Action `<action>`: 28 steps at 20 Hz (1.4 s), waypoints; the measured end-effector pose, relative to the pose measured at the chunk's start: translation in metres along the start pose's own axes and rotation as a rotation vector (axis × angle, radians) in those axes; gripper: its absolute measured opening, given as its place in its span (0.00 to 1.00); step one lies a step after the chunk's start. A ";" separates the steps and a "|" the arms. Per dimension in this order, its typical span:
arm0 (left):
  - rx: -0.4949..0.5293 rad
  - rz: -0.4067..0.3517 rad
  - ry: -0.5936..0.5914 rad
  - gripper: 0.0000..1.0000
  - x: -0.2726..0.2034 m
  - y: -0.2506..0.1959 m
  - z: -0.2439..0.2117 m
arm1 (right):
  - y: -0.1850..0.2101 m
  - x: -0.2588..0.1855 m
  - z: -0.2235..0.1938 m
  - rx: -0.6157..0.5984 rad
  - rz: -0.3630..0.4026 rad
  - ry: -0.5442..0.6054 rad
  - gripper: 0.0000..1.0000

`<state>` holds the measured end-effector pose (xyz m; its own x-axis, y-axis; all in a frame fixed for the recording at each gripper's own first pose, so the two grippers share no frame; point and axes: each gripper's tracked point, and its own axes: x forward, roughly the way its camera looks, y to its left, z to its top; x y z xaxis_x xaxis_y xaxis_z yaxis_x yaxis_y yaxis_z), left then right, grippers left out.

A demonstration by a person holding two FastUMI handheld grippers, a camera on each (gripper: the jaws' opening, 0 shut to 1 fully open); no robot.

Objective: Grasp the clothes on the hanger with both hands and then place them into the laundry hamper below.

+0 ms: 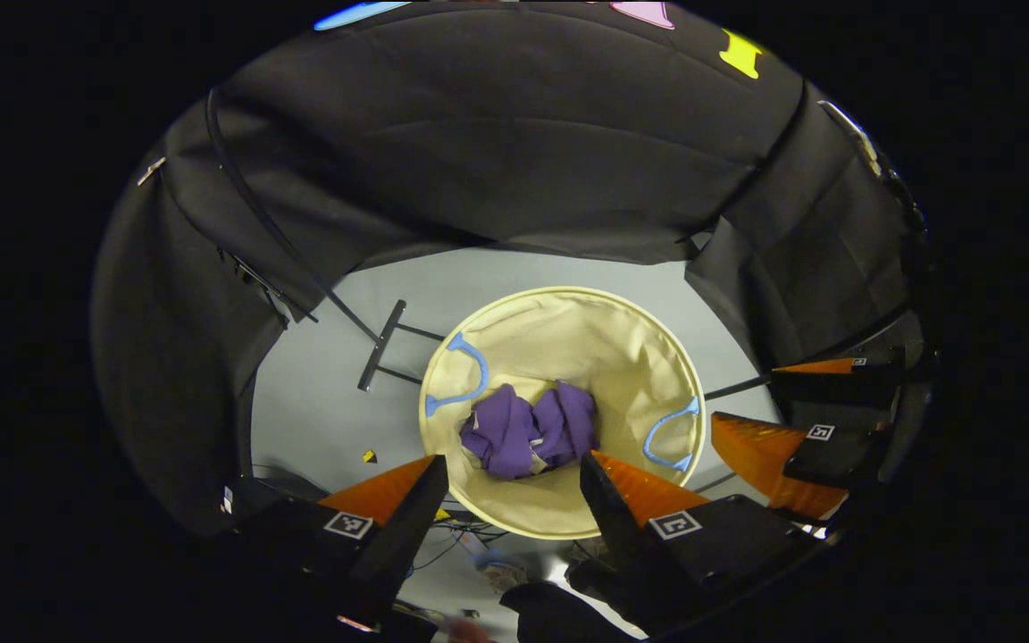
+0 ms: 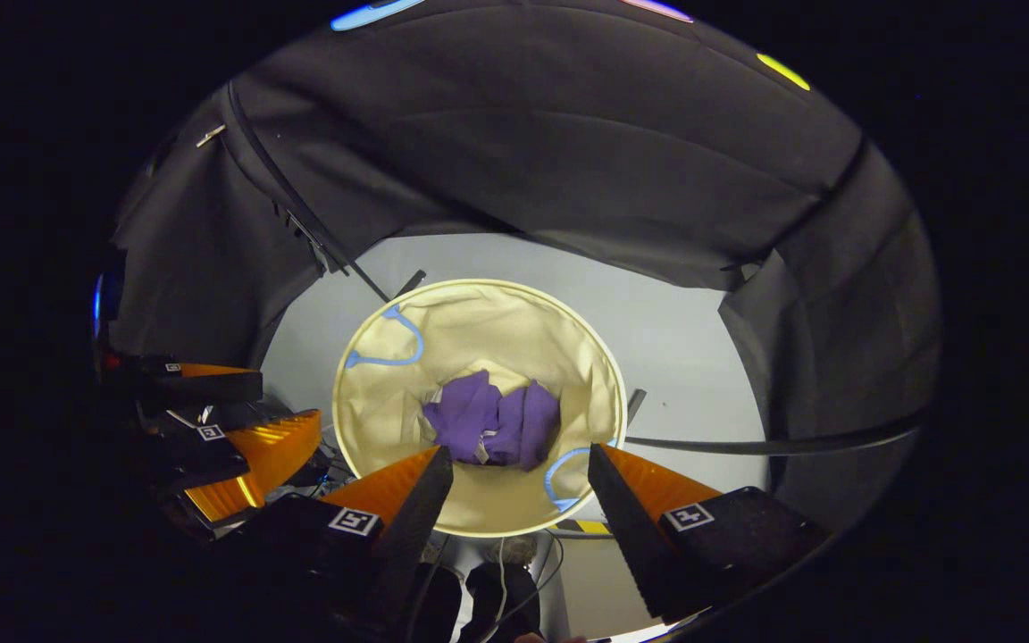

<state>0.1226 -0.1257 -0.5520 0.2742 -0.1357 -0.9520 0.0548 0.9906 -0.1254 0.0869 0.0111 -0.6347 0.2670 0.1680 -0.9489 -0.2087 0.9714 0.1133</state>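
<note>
The purple clothes lie crumpled at the bottom of the round cream laundry hamper, which has blue handles. My left gripper hangs above the hamper's near rim, open and holding nothing. In the right gripper view the same purple clothes rest inside the hamper, and my right gripper stands open over its near rim, nothing between its orange fingers. The right gripper also appears at the right of the left gripper view, and the left gripper at the left of the right gripper view.
The hamper stands on a pale grey floor. A black metal stand foot and thin rods lie on the floor beside the hamper. Cables run on the floor below my fingers. Black cloth walls close in around.
</note>
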 end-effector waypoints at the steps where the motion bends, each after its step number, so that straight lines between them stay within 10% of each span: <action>1: 0.003 -0.006 -0.010 0.96 -0.005 -0.001 0.001 | 0.002 -0.003 0.000 0.013 0.001 -0.008 0.99; 14: 0.005 -0.092 -0.217 0.96 -0.113 -0.018 0.029 | 0.006 -0.111 0.040 0.078 -0.031 -0.261 0.99; 28: 0.137 -0.051 -0.721 0.96 -0.328 -0.029 0.092 | 0.031 -0.333 0.120 0.065 -0.078 -0.719 0.99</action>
<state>0.1188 -0.1116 -0.2102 0.8287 -0.2068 -0.5200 0.1915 0.9779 -0.0837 0.1044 0.0053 -0.2795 0.8358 0.1447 -0.5296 -0.1135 0.9893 0.0913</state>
